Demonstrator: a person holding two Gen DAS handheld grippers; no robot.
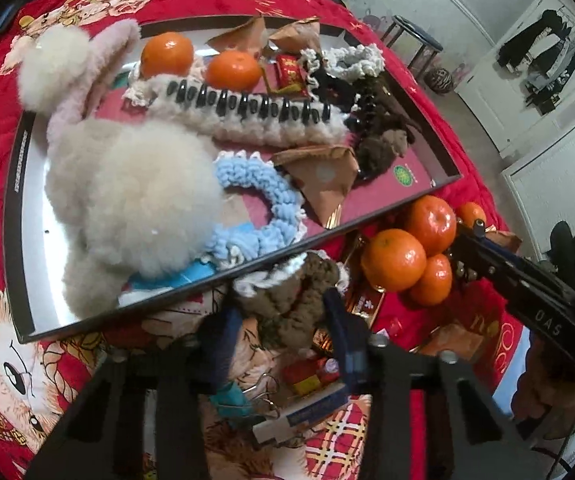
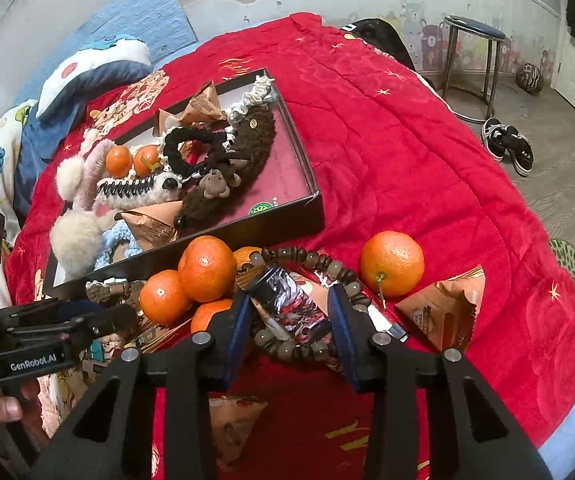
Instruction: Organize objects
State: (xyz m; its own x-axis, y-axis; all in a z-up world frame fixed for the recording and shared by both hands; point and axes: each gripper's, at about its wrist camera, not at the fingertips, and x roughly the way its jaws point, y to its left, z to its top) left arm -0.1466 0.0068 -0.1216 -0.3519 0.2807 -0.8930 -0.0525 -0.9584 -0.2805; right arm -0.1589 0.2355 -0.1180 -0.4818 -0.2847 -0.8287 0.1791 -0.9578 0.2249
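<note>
My left gripper (image 1: pixel 283 324) is shut on a brown fuzzy scrunchie with white trim (image 1: pixel 291 296), just in front of the near rim of the black tray (image 1: pixel 367 216). The tray holds plush toys, a blue scrunchie (image 1: pixel 263 200), hair clips, packets and two tangerines (image 1: pixel 167 54). My right gripper (image 2: pixel 289 312) is shut on a small black, red and white patterned tube (image 2: pixel 291 300) lying inside a ring of brown beads (image 2: pixel 327 268) on the red quilt. A pile of tangerines (image 2: pixel 207 268) sits just left of it. The left gripper (image 2: pixel 123 312) shows at the left edge.
One tangerine (image 2: pixel 391 264) and a tan snack packet (image 2: pixel 443 312) lie right of the right gripper. Binder clips (image 1: pixel 263 396) and red sweets (image 1: pixel 307 376) lie under the left one. Beyond the bed stand a stool (image 2: pixel 473 32) and shoes (image 2: pixel 507 148) on the floor.
</note>
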